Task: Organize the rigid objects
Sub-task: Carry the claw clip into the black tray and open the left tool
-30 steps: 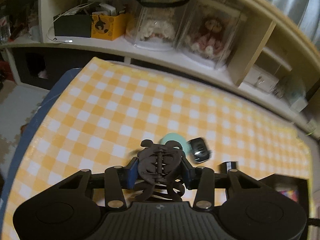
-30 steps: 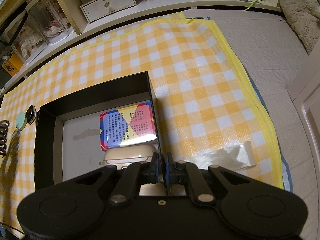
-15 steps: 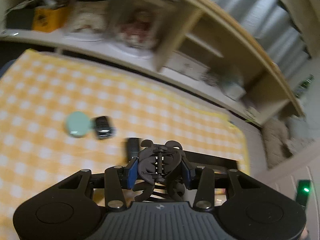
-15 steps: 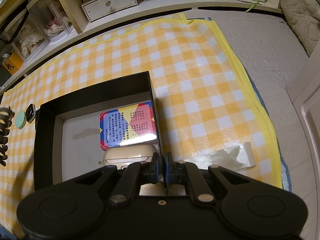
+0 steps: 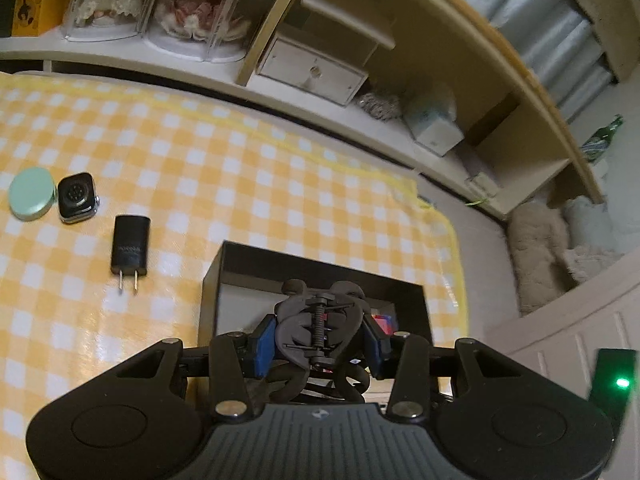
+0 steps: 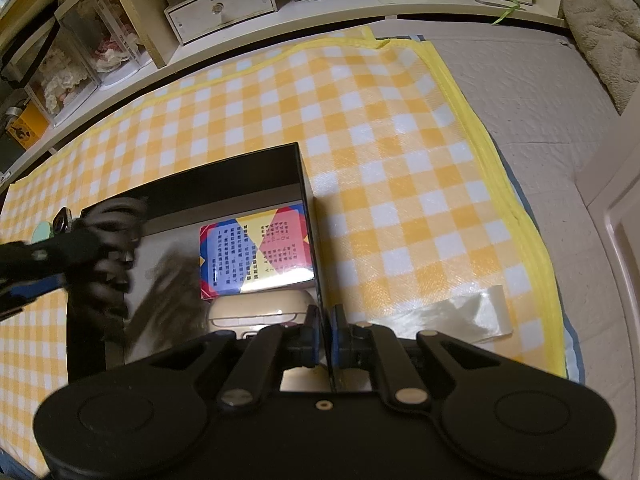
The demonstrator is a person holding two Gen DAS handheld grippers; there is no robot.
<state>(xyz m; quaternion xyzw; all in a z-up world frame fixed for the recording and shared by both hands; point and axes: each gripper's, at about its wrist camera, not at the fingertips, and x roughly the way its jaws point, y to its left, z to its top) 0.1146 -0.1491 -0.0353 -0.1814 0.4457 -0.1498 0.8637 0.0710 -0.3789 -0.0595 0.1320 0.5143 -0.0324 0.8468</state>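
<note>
Since a second ago the left gripper [image 5: 319, 343] has swung across the checked mat [image 5: 208, 152] with the black hair claw [image 5: 320, 320] and now hangs over the open black box [image 5: 312, 268]; back then it was over the middle of the mat, with the round green tin and the watch just ahead of it. The right gripper [image 6: 326, 334] has not shifted.

Both blue pads of the left gripper press on the sides of the hair claw, which sits clenched between them with its spring pin on top. In the right wrist view the same claw [image 6: 116, 216] shows as a dark blur above the box's left part, casting a smeared shadow on the pale floor of the box [image 6: 168, 200].

The right gripper is closed tight on the box's right wall, one finger inside and one outside.

Inside the box, against that right wall, lies a colourful printed card box [image 6: 256, 252], and a cream case [image 6: 260, 308] touches its near edge.

Left of the box, on the mat, lies a black charger plug [image 5: 131, 246] with its prongs toward the camera. Farther left of the box the watch [image 5: 78, 198] lies touching the green tin [image 5: 32, 194].

Beyond the box, past the mat's far edge, runs a low shelf [image 5: 360, 128] with a small white drawer [image 5: 312, 76].
</note>
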